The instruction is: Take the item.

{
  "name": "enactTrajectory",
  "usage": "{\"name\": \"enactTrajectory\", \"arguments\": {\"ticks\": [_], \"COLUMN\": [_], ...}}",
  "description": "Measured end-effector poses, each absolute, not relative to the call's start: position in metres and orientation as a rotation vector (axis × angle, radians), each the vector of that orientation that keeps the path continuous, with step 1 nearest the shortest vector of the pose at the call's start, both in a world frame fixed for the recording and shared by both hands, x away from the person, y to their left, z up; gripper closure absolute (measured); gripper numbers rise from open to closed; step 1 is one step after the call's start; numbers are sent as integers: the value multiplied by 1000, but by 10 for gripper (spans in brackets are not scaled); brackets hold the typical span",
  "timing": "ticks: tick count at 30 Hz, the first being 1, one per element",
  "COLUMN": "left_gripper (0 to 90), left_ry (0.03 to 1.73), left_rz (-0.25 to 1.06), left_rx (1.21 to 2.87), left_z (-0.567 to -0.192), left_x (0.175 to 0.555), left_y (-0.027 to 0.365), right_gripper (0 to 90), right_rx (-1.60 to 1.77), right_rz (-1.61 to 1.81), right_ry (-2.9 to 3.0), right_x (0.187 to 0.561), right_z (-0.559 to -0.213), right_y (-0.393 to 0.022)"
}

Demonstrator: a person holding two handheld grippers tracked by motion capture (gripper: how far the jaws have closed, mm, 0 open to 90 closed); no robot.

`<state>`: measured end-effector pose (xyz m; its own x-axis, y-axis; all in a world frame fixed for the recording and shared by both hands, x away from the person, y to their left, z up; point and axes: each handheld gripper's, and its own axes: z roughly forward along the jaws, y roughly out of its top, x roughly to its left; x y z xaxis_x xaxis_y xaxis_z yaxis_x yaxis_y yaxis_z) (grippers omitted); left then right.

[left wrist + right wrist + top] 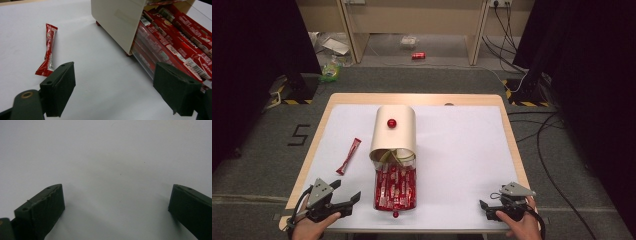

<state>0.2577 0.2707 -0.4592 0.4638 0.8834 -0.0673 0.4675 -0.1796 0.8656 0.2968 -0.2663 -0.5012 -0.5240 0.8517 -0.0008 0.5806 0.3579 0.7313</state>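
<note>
Two grippers low at the near table edge, each in a hand. Left gripper point(354, 199) — jaws spread, nothing between them, levelled toward the clear drawer of red sachets point(175, 37) just off its right jaw; loose sachet point(48, 50) ahead-left. Right gripper point(482, 206) — jaws wide apart over bare white tabletop point(112, 157).

The two black fingers point(58, 91) stand wide apart with nothing between them. A single red sachet point(47, 51) lies beyond the left finger. Beyond the right finger, a cream cover point(116, 22) sits over a clear box of red sachets point(172, 37) on the white tabletop point(100, 75).
</note>
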Motion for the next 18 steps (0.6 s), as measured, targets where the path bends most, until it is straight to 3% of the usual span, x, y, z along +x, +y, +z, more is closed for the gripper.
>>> {"name": "enactTrajectory", "arguments": {"ticks": [18], "left_gripper": [178], "left_ry": [1092], "left_rz": [577], "left_rx": [1815], "left_z": [-456], "left_x": [235], "left_y": [261], "right_gripper": [8], "right_rx": [1260], "right_rz": [976], "right_ry": [2244], "right_x": [297], "right_z": [-501], "right_y": [-266]}}
